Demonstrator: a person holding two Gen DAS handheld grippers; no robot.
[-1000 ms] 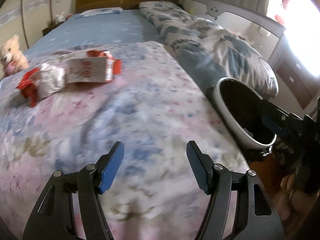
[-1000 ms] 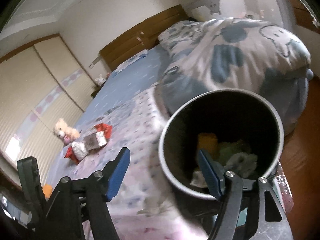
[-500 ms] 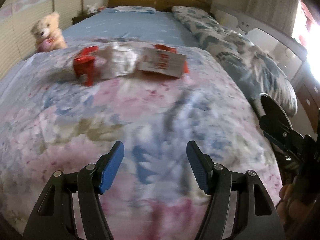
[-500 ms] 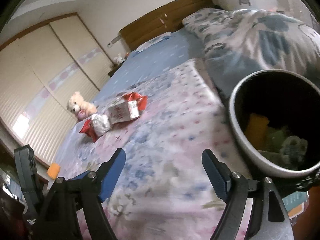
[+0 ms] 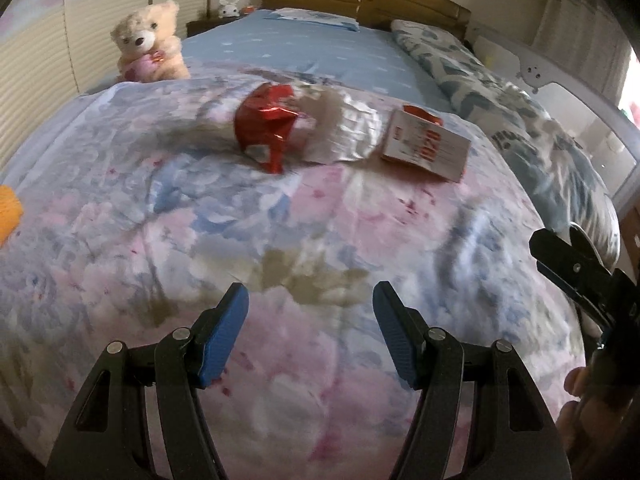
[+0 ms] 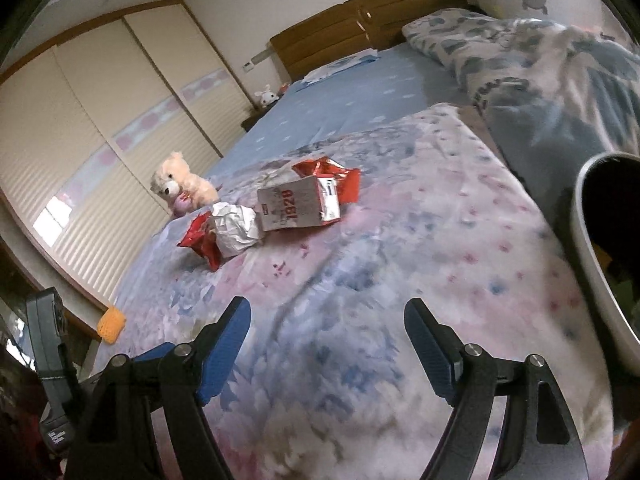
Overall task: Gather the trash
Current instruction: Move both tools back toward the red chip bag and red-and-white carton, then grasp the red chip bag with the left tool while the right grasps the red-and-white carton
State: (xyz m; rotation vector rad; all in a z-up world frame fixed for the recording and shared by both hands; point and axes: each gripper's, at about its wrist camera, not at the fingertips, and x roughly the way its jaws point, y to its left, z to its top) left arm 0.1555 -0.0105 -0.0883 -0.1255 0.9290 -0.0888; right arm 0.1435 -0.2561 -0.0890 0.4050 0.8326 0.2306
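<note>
Orange object [image 5: 8, 216]: it lies at the far left edge of the bed; whether it is trash is not clear, so it may be forgotten.
Teddy bear [image 5: 148, 44]: it sits far left, behind the trash; a reach that goes too far can knock it over.
Red wrapper [image 5: 268, 124]: crumpled foil, light and springy; it can slip from the pads, or the floral blanket [image 5: 320, 240] gets pinched together with it.
Silver wrapper [image 5: 344, 128]: it touches the red wrapper and lies just beside the carton, so one grasp can drag the neighbours.
Carton [image 5: 428, 148]: the side toward the right wrist view is torn open; a hard squeeze probably crushes it.
Left gripper [image 5: 310, 336]: spread, nothing between the pads; the trash lies well ahead, on the far part of the blanket.
Right gripper [image 6: 328, 344]: spread wide and empty; the trash is far ahead, slightly left.
Bin [image 6: 600, 264]: near right, at the edge of the bed; it already has things inside.
</note>
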